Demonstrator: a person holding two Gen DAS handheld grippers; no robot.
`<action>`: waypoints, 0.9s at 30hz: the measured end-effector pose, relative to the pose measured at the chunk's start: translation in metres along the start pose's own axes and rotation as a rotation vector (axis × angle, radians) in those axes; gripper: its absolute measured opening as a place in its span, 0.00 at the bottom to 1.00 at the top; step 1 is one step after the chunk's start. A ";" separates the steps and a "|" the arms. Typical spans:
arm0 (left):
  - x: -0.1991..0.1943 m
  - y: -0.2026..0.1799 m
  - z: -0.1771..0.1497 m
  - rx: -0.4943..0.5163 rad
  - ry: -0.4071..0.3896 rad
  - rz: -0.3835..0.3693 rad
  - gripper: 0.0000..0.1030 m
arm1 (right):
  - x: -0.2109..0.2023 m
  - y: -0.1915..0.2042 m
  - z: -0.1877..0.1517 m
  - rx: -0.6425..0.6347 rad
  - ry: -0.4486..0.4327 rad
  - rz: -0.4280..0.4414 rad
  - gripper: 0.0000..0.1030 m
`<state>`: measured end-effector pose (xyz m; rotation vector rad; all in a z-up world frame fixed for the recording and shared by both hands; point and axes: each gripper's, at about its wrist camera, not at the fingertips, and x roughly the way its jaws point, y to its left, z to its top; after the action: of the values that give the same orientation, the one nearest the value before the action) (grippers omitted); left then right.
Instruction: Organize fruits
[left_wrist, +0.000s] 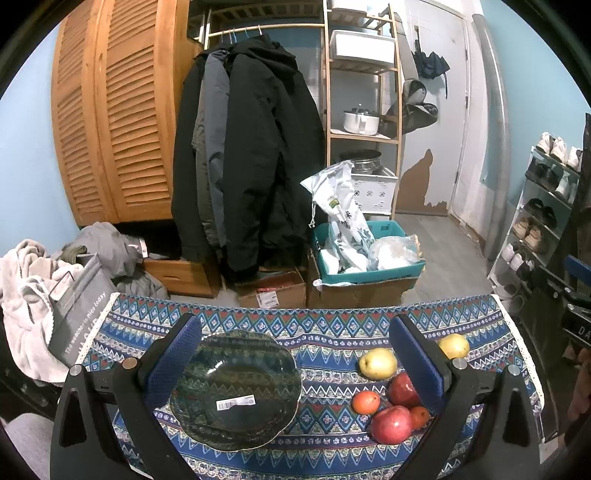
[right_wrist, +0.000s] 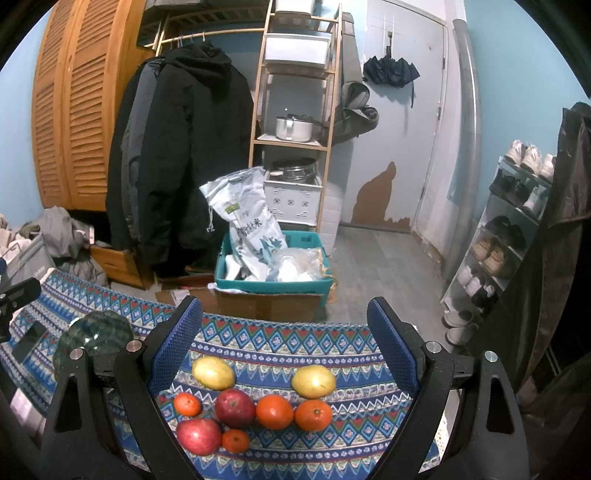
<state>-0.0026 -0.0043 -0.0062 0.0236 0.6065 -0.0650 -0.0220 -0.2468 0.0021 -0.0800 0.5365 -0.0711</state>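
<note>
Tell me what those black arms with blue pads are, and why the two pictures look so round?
Those are grabbing tools that a person holds, one in each hand. Each has two fingers with blue pads, and a small camera sits on it looking forward between them. The lens bends everything, so the pictures look round.

One picture comes from the left gripper. It hovers over a dark green wavy-edged glass plate on the blue patterned tablecloth.

The other picture comes from the right gripper. Below it lie the fruits: two yellow pears, two red apples and four oranges, two of them small.

Both grippers are open and hold nothing. The plate has no fruit on it yet, so the tidying has not started.
</note>
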 end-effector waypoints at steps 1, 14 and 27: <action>0.000 0.000 0.000 0.000 0.000 0.000 0.99 | 0.000 0.001 0.000 -0.002 -0.001 -0.001 0.86; 0.000 -0.001 -0.001 -0.001 0.001 -0.003 0.99 | 0.001 0.001 0.000 -0.004 0.002 0.002 0.86; 0.000 -0.002 -0.003 -0.006 0.003 -0.010 0.99 | 0.001 0.001 0.000 -0.003 0.003 0.003 0.86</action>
<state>-0.0045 -0.0060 -0.0085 0.0148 0.6099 -0.0732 -0.0212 -0.2458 0.0016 -0.0823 0.5400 -0.0679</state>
